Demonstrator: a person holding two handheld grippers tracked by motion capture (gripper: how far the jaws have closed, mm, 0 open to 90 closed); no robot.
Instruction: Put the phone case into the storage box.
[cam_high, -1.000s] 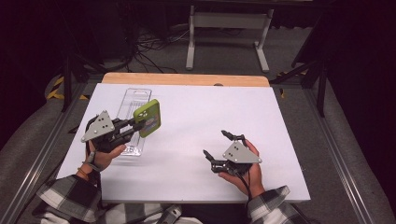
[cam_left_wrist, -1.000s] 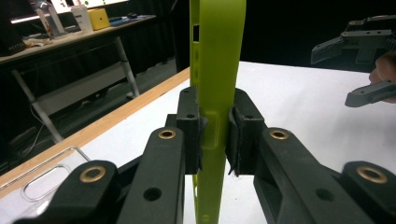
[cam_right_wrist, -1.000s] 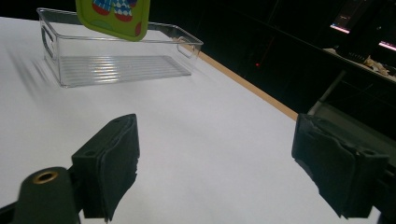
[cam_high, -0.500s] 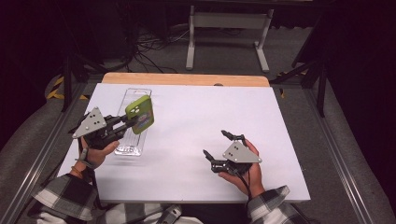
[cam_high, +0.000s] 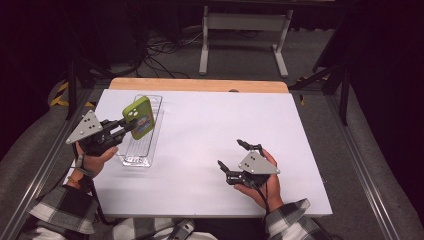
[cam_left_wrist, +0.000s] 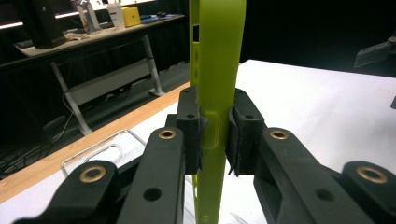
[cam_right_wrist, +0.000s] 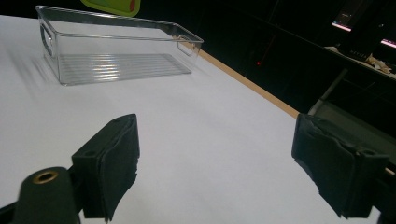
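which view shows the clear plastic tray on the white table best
The right gripper view: the clear plastic tray is unobstructed, with ribbed floor, walls and handle cut-outs plain. In the high view the tray is partly covered by the green phone. The left gripper view catches one corner beside the jaws.

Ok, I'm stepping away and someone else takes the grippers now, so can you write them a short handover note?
Left gripper: jaws shut on the edges of the green phone case, held upright above the clear plastic bin at the table's left.
Right gripper: jaws open and empty, resting low on the white table at the right, apart from everything.
Done: case is picked up and over the bin.
Left: probably lower the case into the bin and release; the bin looks empty now.
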